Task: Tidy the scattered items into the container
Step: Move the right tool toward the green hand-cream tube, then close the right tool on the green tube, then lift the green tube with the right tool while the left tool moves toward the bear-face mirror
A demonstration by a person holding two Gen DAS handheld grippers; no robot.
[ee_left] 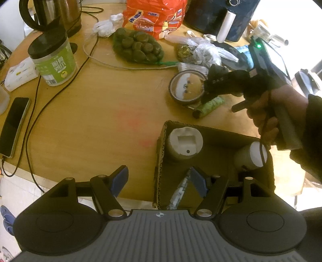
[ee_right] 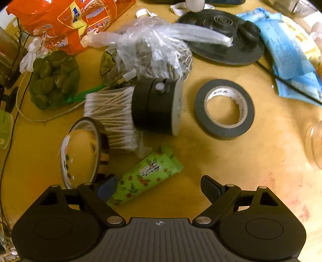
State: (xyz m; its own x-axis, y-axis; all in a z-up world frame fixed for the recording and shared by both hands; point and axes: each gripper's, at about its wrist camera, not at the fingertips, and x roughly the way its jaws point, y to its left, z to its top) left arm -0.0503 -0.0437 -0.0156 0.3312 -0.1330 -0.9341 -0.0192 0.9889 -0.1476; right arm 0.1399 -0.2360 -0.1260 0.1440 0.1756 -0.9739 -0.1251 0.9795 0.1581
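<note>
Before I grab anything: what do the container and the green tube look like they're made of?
Container: brown corrugated cardboard with a matte finish; the fluted layer shows along its torn edge.
Green tube: looks like soft plastic with a printed, slightly glossy skin, flattened and crimped at one end. It could be laminate; the pictures cannot settle that.

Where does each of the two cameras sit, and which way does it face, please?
Left wrist: on the left gripper, looking steeply down at the cardboard box on the table edge; its own fingers show, also the person's hand holding the right gripper.
Right wrist: on the right gripper, looking down at the green tube and black tape roll; only its own fingers show.
Shared: the green tube, brown tape ring, orange bag.
</note>
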